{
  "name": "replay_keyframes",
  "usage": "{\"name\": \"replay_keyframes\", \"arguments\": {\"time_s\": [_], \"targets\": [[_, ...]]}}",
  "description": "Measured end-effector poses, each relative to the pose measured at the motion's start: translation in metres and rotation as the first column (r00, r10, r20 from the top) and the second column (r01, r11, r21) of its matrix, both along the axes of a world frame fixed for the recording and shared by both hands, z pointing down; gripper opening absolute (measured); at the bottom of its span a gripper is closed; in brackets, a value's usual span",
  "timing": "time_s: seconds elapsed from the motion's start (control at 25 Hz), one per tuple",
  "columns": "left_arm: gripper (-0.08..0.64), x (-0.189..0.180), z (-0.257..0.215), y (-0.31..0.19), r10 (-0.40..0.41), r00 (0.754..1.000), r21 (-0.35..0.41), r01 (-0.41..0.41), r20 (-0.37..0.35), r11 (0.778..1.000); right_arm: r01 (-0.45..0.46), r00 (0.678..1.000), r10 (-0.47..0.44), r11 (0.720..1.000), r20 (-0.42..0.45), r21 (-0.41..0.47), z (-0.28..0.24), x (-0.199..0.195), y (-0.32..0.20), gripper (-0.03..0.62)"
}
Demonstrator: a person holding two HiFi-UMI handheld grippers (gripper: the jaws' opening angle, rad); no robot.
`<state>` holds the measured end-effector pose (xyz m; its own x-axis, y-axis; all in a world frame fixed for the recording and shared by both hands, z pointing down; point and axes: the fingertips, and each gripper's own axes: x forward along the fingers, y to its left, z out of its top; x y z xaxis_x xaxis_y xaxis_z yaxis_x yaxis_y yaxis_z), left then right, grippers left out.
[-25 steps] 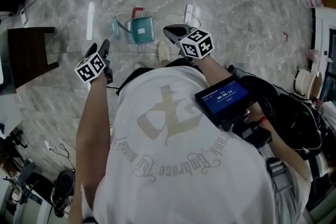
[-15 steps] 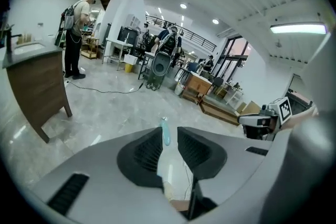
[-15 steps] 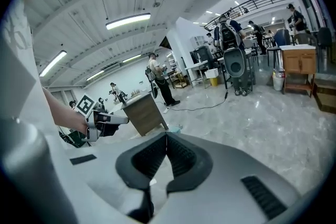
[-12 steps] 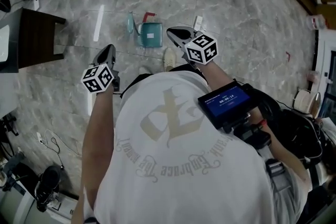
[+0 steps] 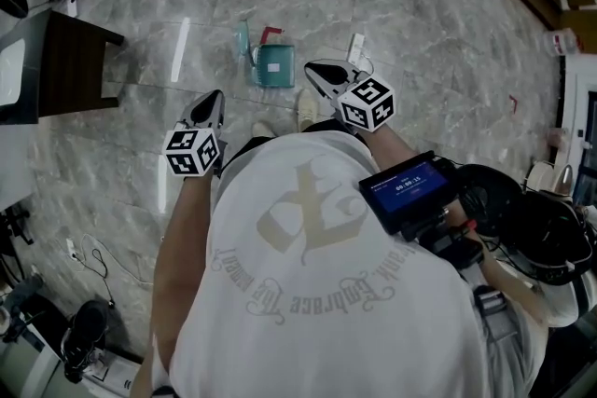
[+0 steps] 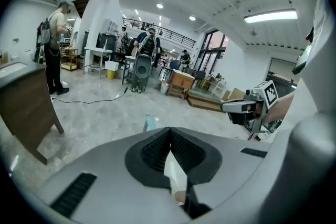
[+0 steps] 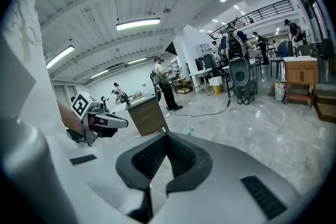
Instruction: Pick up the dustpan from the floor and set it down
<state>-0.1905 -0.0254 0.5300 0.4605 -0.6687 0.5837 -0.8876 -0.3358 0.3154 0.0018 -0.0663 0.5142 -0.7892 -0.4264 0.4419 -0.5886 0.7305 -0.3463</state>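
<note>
On the grey marble floor (image 5: 401,5) stands a person in a white shirt (image 5: 317,294), seen from above. At far left is a dark cabinet (image 5: 75,70). A device with a blue screen (image 5: 410,189) sits at the person's right side. The teal dustpan (image 5: 274,65) lies on the floor, just far of the person's shoe (image 5: 306,107), and neither gripper touches it. The left gripper (image 5: 215,98) is held near and left of the dustpan, its jaws fully together with nothing between them. The right gripper (image 5: 312,68) is just right of the dustpan and apart from it, its jaws likewise together and empty
</note>
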Motion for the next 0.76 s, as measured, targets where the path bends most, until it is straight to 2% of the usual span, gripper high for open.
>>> {"name": "replay_keyframes", "arguments": {"time_s": [0.16, 0.56, 0.76], "targets": [[0.012, -0.013, 0.004, 0.018, 0.008, 1.0, 0.016, -0.007, -0.016, 1.0, -0.029, 1.0, 0.029, 0.999, -0.01, 0.019, -0.001, -0.008, 0.021, 0.015], [0.012, 0.0, 0.004, 0.013, 0.063, 0.997, 0.022, -0.062, -0.038, 0.998, -0.066, 0.997, 0.066, 0.998, -0.028, 0.021, -0.004, -0.003, 0.032, 0.015], [0.012, -0.007, 0.006, 0.015, 0.065, 0.997, 0.011, -0.065, -0.04, 0.998, -0.067, 0.997, 0.068, 0.998, -0.038, 0.016, -0.002, -0.009, 0.033, 0.015]]}}
